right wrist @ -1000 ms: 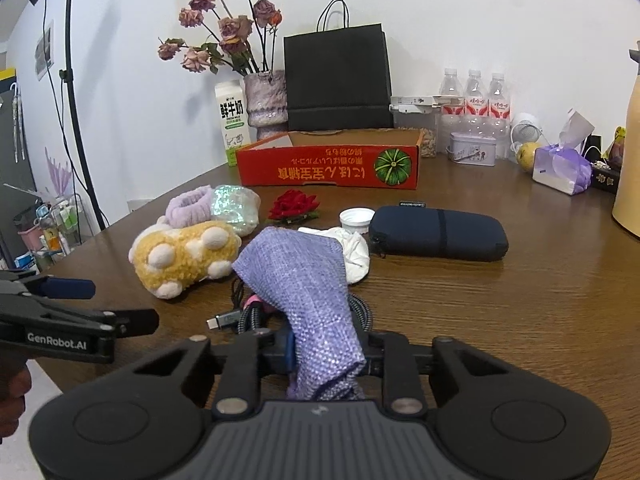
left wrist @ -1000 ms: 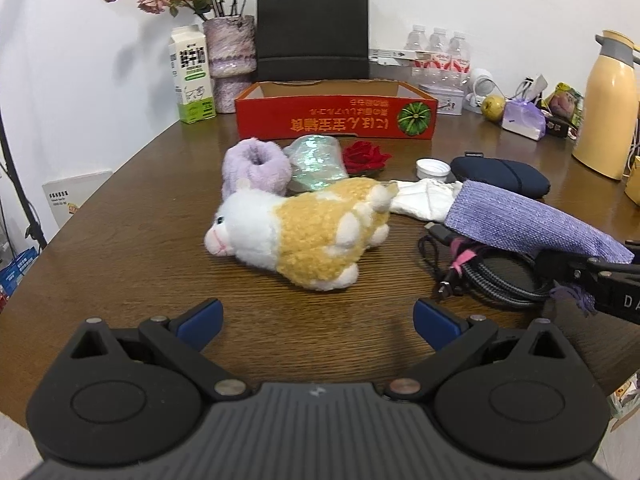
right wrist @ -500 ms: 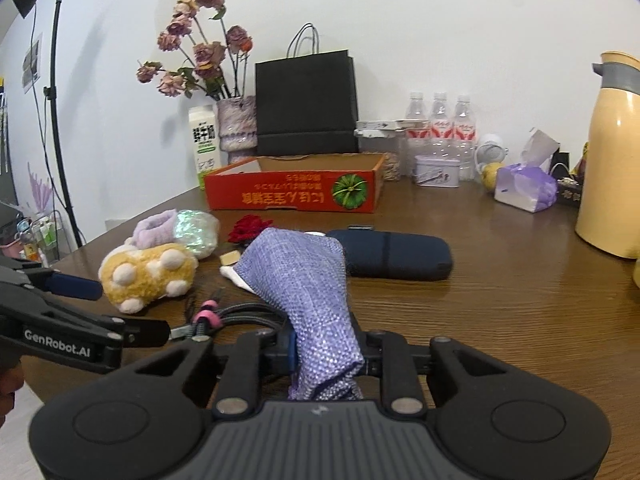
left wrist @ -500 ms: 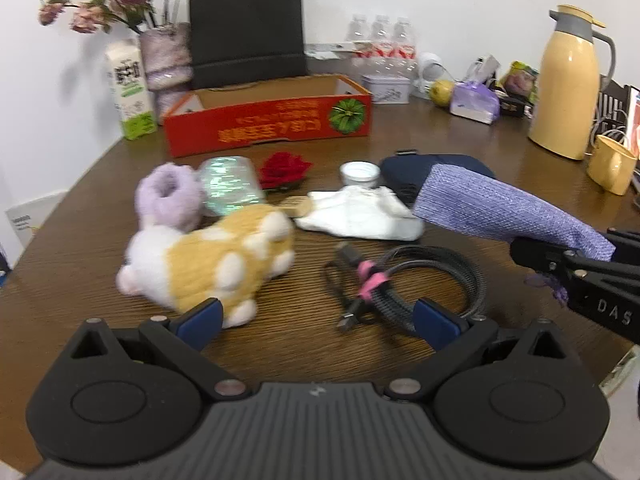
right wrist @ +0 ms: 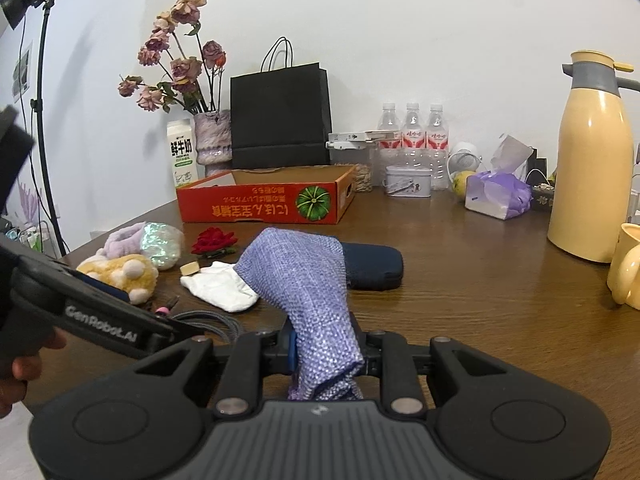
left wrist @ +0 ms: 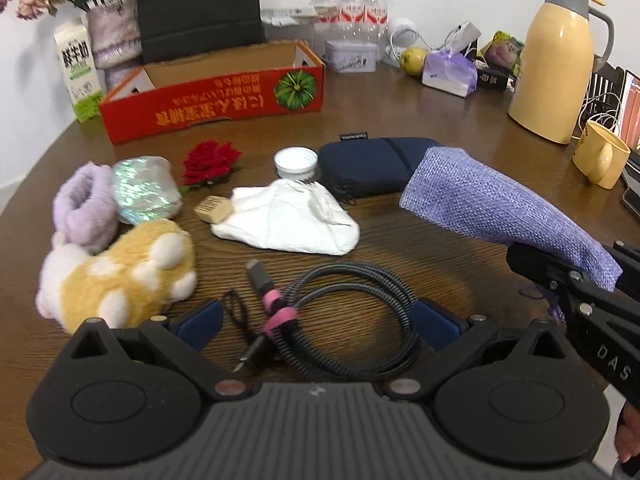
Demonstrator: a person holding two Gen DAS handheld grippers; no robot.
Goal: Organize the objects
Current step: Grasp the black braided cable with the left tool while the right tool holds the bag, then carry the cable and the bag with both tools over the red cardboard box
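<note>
My right gripper [right wrist: 326, 350] is shut on a purple woven pouch [right wrist: 304, 280], held in the air above the wooden table [right wrist: 480, 300]; the pouch [left wrist: 500, 208] also shows at the right of the left wrist view. My left gripper [left wrist: 318, 320] is open, its blue fingertips [left wrist: 200, 320] on either side of a coiled black cable [left wrist: 352, 280] with a pink tie. A yellow-and-white plush toy [left wrist: 116, 276] lies to the left, a white cloth [left wrist: 288, 220] and a navy case [left wrist: 372, 164] beyond. The open red cardboard box [left wrist: 212, 104] stands at the back.
A red rose [left wrist: 210, 160], white cap [left wrist: 295, 162], iridescent pouch [left wrist: 144, 190] and lilac fuzzy item [left wrist: 82, 208] lie mid-table. A yellow thermos [left wrist: 556, 60] and mug [left wrist: 600, 156] stand at the right. Milk carton [left wrist: 78, 72], vase, black bag and bottles [left wrist: 352, 4] line the wall.
Both grippers have moved to the right across the table. My left gripper went from facing the plush toy to straddling the coiled cable. The right stays shut on the pouch.
</note>
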